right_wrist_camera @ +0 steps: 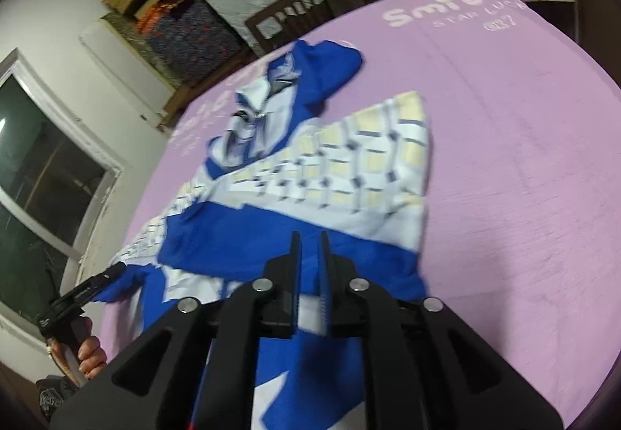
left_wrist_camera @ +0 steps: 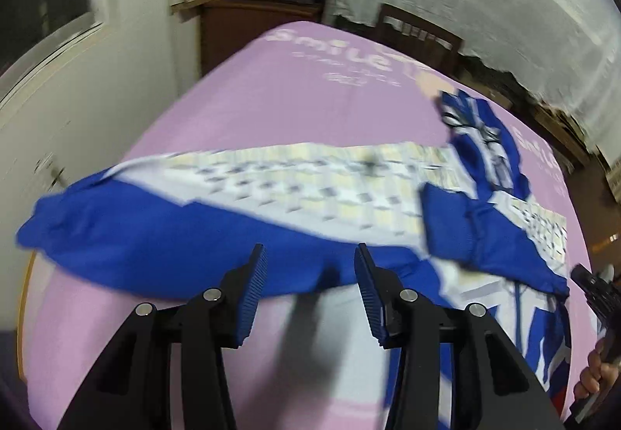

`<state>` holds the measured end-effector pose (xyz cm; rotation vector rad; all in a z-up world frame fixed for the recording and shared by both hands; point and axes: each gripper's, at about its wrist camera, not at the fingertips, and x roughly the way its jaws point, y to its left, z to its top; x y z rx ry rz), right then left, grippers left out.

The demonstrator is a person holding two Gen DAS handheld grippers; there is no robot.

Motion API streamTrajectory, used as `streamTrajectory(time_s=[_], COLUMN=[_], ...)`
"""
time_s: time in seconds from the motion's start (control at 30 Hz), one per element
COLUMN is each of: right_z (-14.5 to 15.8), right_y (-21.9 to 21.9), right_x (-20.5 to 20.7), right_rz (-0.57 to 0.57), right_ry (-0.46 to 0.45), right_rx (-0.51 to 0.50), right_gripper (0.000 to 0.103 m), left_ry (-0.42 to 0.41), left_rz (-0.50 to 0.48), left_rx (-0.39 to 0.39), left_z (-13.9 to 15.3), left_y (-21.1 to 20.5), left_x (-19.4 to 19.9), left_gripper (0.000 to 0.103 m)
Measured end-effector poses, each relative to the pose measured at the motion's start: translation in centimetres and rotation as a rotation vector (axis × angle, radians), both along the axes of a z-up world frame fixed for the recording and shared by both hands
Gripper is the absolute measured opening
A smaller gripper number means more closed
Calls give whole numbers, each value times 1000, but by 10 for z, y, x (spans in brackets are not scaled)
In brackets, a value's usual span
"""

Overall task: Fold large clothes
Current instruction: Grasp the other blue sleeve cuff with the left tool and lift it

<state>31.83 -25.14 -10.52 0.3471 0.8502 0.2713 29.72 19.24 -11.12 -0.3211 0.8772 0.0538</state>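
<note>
1. Pink bedsheet (right_wrist_camera: 504, 166) fills the room's foreground, the blue-and-white jacket (right_wrist_camera: 310, 173) lying across its middle.
2. Folding looks partly done: sleeve (left_wrist_camera: 136, 235) laid over the body, bundle loose (collar rumpled).
3. My left gripper (left_wrist_camera: 310, 274) hovers open, empty; my right gripper (right_wrist_camera: 310, 255) stands nearly closed, whether pinching cloth I cannot tell.

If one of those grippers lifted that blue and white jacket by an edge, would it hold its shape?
Probably not. The jacket lies creased and folded over itself on the pink sheet, so it would likely droop. It looks thin, probably light. Its smooth fabric might slip.
</note>
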Motion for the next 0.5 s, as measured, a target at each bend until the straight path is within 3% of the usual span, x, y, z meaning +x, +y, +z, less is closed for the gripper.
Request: streamTrajectory(time_s=[0.27,0.5], right_z=[-1,-19], right_y=[16,5], right_x=[-17,-9], right_rz=[46,0], right_ry=[1,40], right_rx=[28,29], right_gripper=[14,21], left_ry=[28,56], left_rz=[122,228], left_rx=[-6,-59], left_z=[-8,-19], left_y=[54,103], left_x=[-42,-64], left_gripper=[47,49])
